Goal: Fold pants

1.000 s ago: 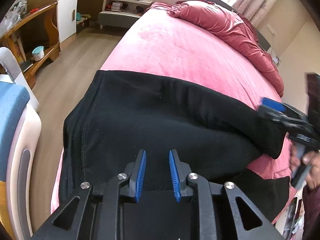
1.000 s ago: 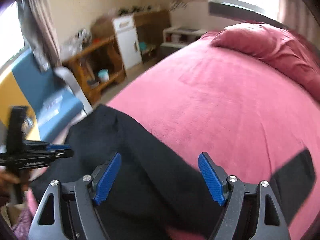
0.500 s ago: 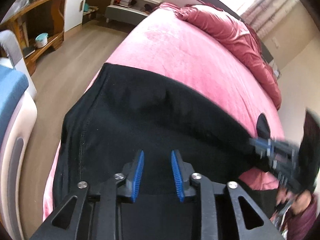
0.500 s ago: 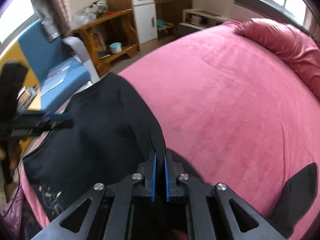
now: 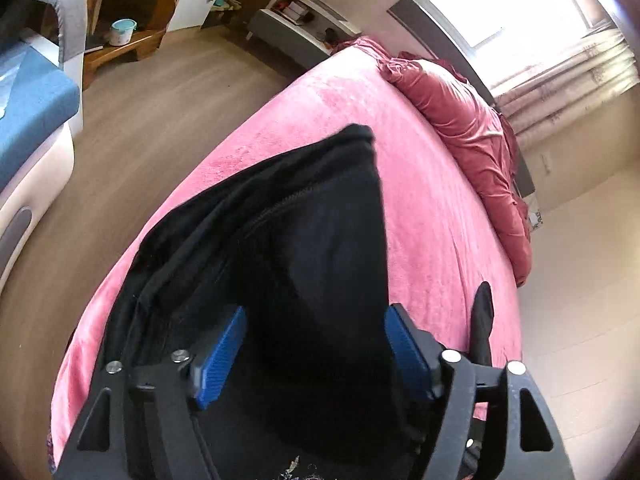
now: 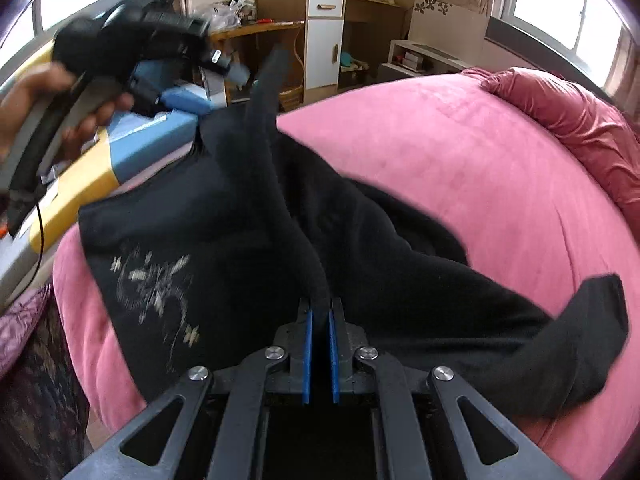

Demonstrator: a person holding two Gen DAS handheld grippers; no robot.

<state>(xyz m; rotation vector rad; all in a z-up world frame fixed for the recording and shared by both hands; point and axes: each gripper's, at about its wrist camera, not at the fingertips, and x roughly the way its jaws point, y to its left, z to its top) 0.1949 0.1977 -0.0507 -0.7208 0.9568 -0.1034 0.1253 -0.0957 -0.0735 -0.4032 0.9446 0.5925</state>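
Black pants [image 6: 240,240] lie bunched on a pink bed [image 6: 460,160], with a pale printed pattern [image 6: 156,284] near the left edge. My right gripper [image 6: 320,320] is shut on a raised edge of the pants, which rises as a narrow black strip [image 6: 268,100] toward the left gripper. In the left wrist view the pants [image 5: 320,240] hang in a lifted fold in front of the camera. My left gripper [image 5: 316,344] has its blue pads wide apart around the cloth. It also shows blurred, held in a hand, in the right wrist view [image 6: 132,32].
A crumpled red duvet [image 5: 472,132] lies along the bed's far side. A blue and yellow chair [image 6: 92,164] stands close to the bed's left edge. Wooden shelves [image 6: 256,40], a white cabinet [image 6: 324,40] and wooden floor [image 5: 140,112] are beyond.
My right gripper closed on the pants edge and lifted it. My left gripper opened wide and rose, and the flat pants are now bunched into a raised fold.
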